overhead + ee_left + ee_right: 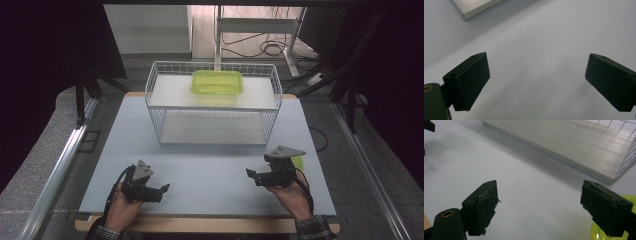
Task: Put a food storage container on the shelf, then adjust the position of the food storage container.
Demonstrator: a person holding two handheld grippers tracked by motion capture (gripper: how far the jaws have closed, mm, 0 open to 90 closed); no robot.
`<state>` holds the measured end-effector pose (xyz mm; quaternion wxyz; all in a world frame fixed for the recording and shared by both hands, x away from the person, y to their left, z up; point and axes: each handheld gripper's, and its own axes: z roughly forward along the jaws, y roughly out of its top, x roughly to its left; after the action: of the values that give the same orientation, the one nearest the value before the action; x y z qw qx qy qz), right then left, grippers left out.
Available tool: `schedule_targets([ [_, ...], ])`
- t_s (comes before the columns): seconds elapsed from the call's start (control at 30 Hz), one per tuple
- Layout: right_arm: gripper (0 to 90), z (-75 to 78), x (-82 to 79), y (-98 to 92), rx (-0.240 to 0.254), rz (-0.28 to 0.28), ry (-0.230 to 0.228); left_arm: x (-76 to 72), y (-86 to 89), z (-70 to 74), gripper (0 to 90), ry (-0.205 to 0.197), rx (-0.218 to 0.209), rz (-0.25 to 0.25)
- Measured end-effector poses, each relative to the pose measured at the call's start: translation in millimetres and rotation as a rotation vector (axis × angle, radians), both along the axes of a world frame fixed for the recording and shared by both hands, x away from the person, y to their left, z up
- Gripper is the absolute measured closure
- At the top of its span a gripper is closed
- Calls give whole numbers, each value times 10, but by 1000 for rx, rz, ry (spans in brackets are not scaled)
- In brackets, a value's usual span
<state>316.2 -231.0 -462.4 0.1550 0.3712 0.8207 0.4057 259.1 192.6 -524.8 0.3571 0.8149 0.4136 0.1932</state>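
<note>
I'm holding my right gripper (254, 175) unclenched, nothing between the jaws — a yellow-green lid (599, 232) sitting just beside it. Left gripper (162, 190) also released, both hovering near the wire basket (155, 107).

Left tongs (165, 188) held low in the left hand (120, 210), jaws spread wide with nothing between them, pointing inward toward the right. Right tongs (248, 172) held in the right hand (290, 195), pointing inward toward the left, jaws wide apart and empty. Both forearms enter from the near edge, in plaid sleeves.
</note>
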Motion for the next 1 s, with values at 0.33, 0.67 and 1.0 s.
schedule_targets([
  [0.33,261,69,45,-175,2,-66,-15,1,-2,-2,54,2,2,-3],
  [0.67,480,113,128,-511,-24,-168,-9,2,-15,-10,56,5,11,-10],
  [1.0,723,124,184,-829,-54,-254,-14,1,-28,-14,59,5,19,-17],
])
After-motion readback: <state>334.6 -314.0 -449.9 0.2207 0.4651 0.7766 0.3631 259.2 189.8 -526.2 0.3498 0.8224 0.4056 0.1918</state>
